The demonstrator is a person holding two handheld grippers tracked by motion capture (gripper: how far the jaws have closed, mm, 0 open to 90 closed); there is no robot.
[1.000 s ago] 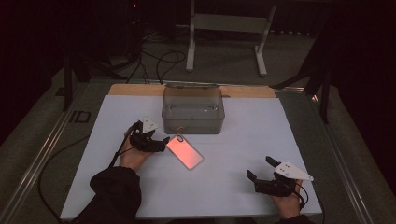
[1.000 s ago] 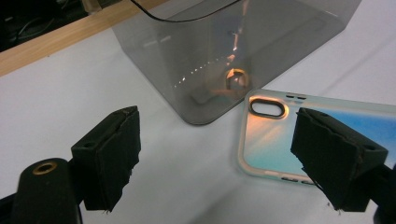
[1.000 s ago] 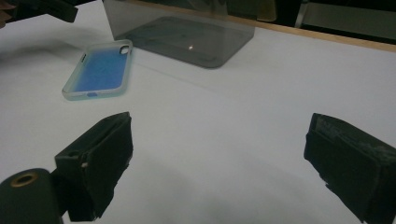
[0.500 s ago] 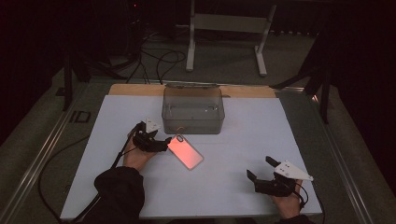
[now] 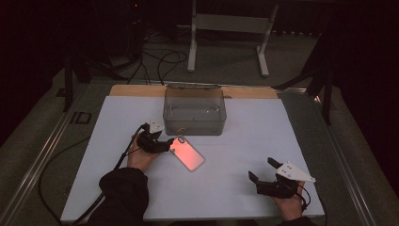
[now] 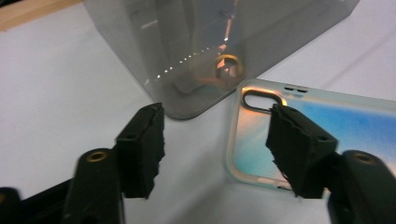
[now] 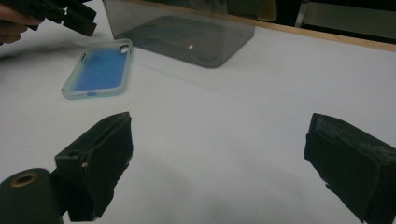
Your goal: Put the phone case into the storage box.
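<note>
High view first: a clear plastic box [image 5: 194, 109] sits toward the far middle of the white table [image 5: 263, 136], and everything else can be placed from it. A phone case [image 5: 187, 152] lies flat just in front of the box, its camera-hole end nearest the box's front wall and close to it. It looks pinkish from above and blue in the gripper views. The left gripper [image 5: 160, 144] is held in a hand just left of the case and in front of the box's left corner. In the left gripper view its jaws stand apart, unclenched, one over the case's corner, gripping nothing. The right gripper [image 5: 261, 171] rests well to the right and nearer the person than the box, jaws spread wide over bare table.
</note>
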